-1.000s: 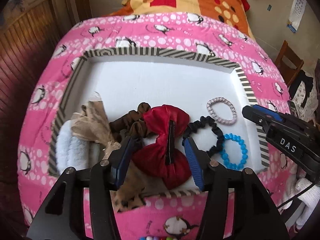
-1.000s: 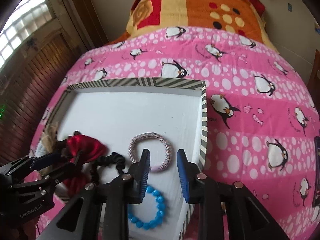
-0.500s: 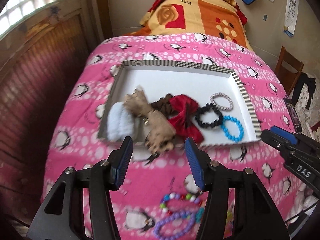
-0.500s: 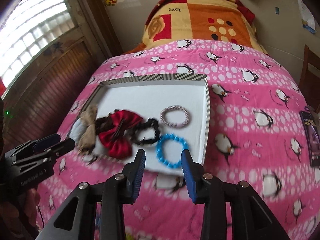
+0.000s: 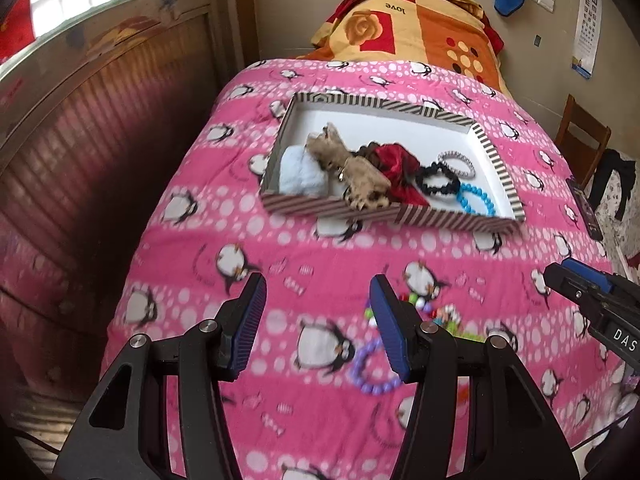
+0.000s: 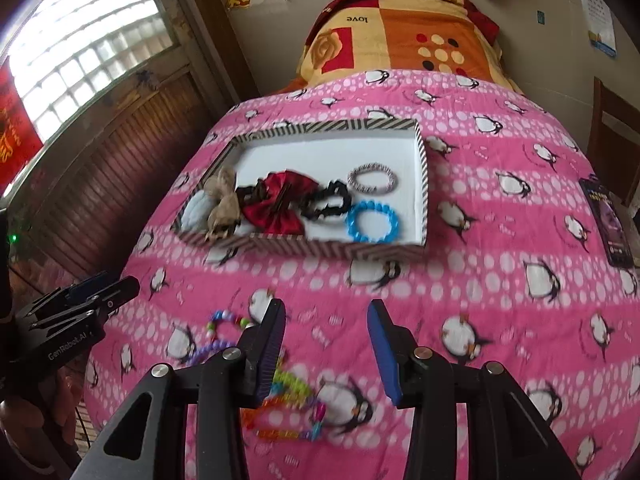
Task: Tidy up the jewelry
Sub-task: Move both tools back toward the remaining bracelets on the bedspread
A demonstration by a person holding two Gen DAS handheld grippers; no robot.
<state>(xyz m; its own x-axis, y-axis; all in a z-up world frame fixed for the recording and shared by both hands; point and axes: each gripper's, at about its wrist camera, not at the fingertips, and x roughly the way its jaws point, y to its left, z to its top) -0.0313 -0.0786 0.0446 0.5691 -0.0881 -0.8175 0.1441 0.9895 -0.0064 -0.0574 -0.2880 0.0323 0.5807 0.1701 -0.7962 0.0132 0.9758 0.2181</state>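
Note:
A striped-rim tray point(image 5: 452, 221) point(image 6: 360, 251) lies on the pink penguin quilt. It holds a red bow point(image 6: 280, 204), a black scrunchie point(image 6: 326, 202), a blue bead bracelet point(image 6: 372, 222), a silver bangle point(image 6: 373, 179), a tan bow point(image 5: 352, 168) and a white puff point(image 5: 298, 174). On the quilt nearer me lie loose bead bracelets point(image 5: 374, 368) point(image 6: 288, 392). My left gripper point(image 5: 318, 320) stands open and empty over the quilt, short of the tray. My right gripper point(image 6: 326, 344) is open, its jaws still opening, with nothing between them; the beads lie below its left finger.
A wooden panelled wall point(image 5: 80, 152) runs along the bed's left side. An orange patterned blanket point(image 6: 400, 36) lies at the bed's far end. A dark phone-like slab point(image 6: 608, 220) rests on the quilt at right. A wooden chair point(image 5: 580, 136) stands beyond the right edge.
Both grippers have drawn back from the tray toward the near end of the bed. The right jaws have widened. The loose bead bracelets have come into view.

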